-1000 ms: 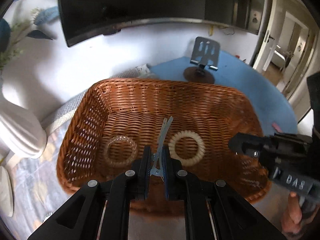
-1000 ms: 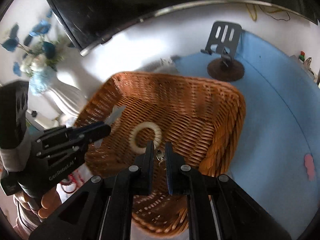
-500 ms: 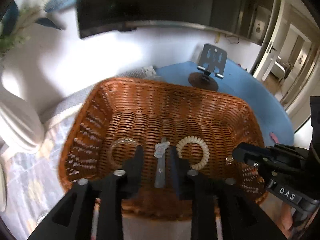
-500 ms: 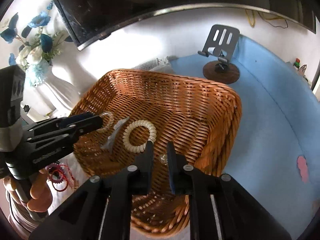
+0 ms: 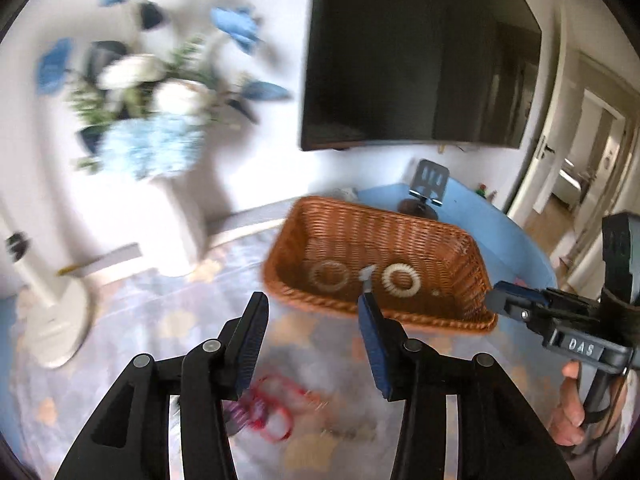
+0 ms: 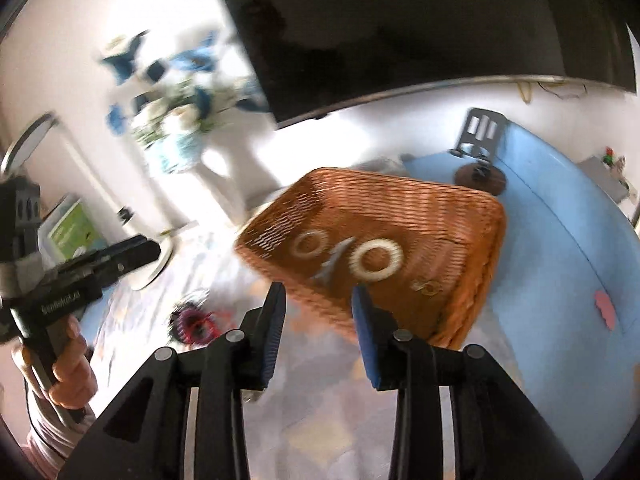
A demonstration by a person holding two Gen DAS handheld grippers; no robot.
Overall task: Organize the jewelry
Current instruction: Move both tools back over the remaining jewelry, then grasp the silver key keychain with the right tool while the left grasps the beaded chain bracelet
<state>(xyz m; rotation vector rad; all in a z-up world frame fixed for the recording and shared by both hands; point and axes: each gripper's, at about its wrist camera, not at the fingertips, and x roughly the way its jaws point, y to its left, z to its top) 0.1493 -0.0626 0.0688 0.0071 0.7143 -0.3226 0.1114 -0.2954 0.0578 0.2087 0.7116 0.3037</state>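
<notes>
The brown wicker basket (image 5: 472, 256) (image 6: 472, 216) stands on the table ahead of both grippers. In it lie a clear ring (image 5: 329, 276) (image 6: 307, 245), a silver hair clip (image 5: 366, 280) (image 6: 332, 266), a white coil hair tie (image 5: 401, 279) (image 6: 375, 260) and a small gold piece (image 5: 437, 291) (image 6: 426, 286). My left gripper (image 5: 314, 340) is open and empty, pulled back above red bracelets (image 5: 276, 408) (image 6: 198, 322) on the floral cloth. My right gripper (image 6: 318, 328) is open and empty in front of the basket.
A white vase of blue and white flowers (image 5: 176, 168) (image 6: 188, 136) stands left of the basket. A white lamp base (image 5: 52, 320) is at far left. A phone stand (image 5: 428, 188) (image 6: 480, 148) sits on the blue mat behind the basket. A dark screen (image 5: 416, 52) hangs on the wall.
Both grippers opened and dropped their pieces: the hair clip and the small gold piece now lie in the basket. Both grippers then pulled back and up, away from the basket.
</notes>
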